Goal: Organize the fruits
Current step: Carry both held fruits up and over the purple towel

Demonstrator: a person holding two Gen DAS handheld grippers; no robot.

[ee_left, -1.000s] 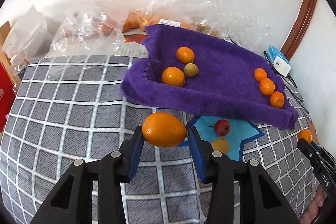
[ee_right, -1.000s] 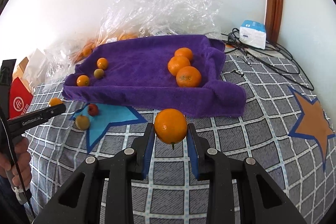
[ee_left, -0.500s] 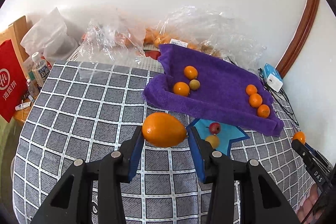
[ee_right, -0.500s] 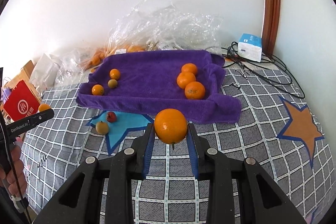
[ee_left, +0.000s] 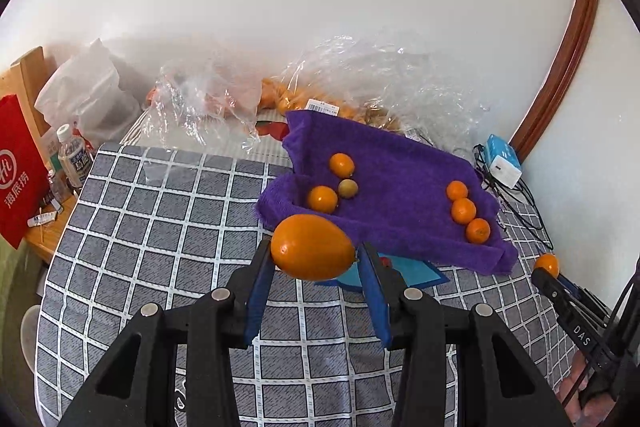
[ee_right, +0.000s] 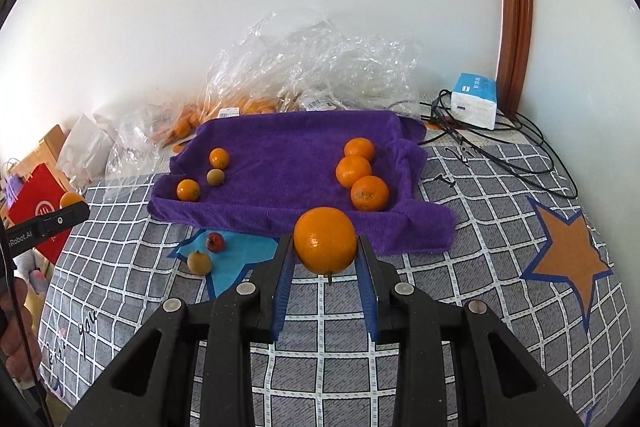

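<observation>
Clamping firm fruit: left gripper [ee_left: 316, 259] pinches an oval orange [ee_left: 313, 246], right gripper [ee_right: 325, 259] a round orange [ee_right: 325, 239]. Smooth, rollable skins; hold across the middle.

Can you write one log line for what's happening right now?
left tool: shut on oval orange fruit | right tool: shut on round orange mandarin | both above grey checked cloth

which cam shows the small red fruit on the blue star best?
Right wrist view: the small red fruit lies fully visible on the blue star, beside a yellowish fruit. In the left wrist view only a red sliver shows behind the left gripper and its orange.
</observation>
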